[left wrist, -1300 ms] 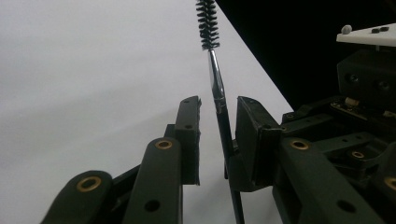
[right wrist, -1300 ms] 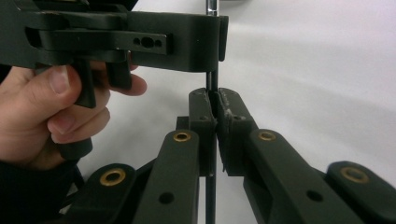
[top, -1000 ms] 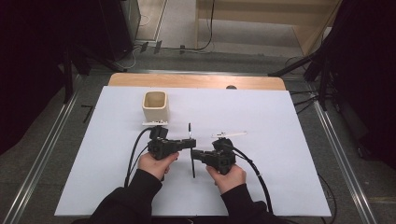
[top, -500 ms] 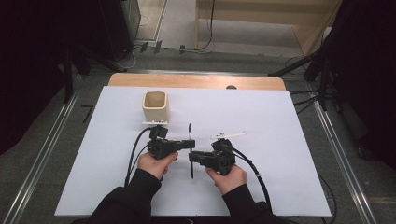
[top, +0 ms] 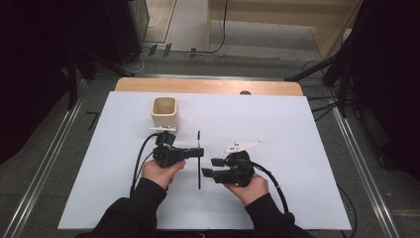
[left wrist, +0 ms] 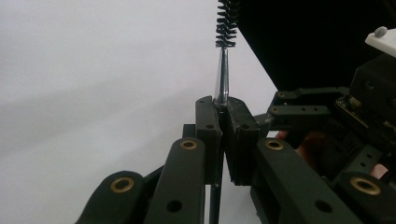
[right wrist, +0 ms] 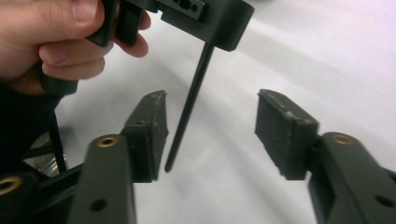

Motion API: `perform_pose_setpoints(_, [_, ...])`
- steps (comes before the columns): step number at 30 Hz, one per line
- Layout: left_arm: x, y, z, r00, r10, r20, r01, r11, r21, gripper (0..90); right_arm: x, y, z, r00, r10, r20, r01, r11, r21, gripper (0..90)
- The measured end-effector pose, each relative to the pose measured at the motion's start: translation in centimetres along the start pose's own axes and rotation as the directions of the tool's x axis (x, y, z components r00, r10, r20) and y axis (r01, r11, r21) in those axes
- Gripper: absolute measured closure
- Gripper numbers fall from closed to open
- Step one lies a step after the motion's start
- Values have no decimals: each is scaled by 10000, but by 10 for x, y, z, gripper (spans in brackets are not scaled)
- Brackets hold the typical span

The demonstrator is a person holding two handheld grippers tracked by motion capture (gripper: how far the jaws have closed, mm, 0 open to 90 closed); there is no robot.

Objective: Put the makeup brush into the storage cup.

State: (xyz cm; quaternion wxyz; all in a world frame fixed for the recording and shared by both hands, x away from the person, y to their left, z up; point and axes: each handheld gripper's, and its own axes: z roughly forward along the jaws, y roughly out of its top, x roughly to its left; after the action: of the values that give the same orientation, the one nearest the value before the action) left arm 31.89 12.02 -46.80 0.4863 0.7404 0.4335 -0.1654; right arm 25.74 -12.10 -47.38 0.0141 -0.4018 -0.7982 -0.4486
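Observation:
A thin black brush (top: 199,171) with a bristled tip (left wrist: 227,23) and a metal stem hangs over the white table sheet (top: 277,124). My left gripper (top: 199,152) is shut on the stem (left wrist: 223,79), its pads pressed together around it. My right gripper (top: 209,167) sits just right of the brush handle (right wrist: 189,107). Its jaws have just been opening; the handle's lower end stands between them, near one pad (right wrist: 152,130), and neither pad presses on it. The left gripper (right wrist: 205,18) and the hand that holds it (right wrist: 60,42) show above.
A cream square cup (top: 164,112) stands upright on the sheet behind the left gripper. A wooden strip (top: 208,86) edges the table's far side. Metal rails run along both sides, and cables trail back from each gripper toward the person.
The right gripper's jaws have spread apart off the brush handle. The left gripper still clamps the brush, and neither hand has shifted.

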Motion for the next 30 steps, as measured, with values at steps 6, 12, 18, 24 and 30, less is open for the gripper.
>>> perform_pose_setpoints(6, [2, 1, -1, 9999, -48, 127, 45, 9997, 219, 858, -7, -1, -4, 9992, -351, -179, 354, 9992, 190, 364])
perform_pose_setpoints(12, [0, 1, -2, 9999, 167, -5, -167, 9993, 334, 857, -12, -2, -5, 9950, -967, -262, 973, 9950, 236, 294])
perform_pose_setpoints(18, [-2, 3, -7, 9981, 580, -228, -569, 9973, 475, 856, -12, -2, -3, 9887, -1497, 105, 1492, 9880, 410, 223])
perform_pose_setpoints(24, [-1, 4, -11, 9977, 635, -216, -622, 9966, 549, 856, -16, -3, -5, 9868, -1618, 22, 1615, 9855, 519, 231])
perform_pose_setpoints(30, [-1, 4, -13, 9972, 706, -237, -686, 9946, 781, 855, -21, -2, -12, 9848, -1736, 68, 1729, 9832, 590, 229])
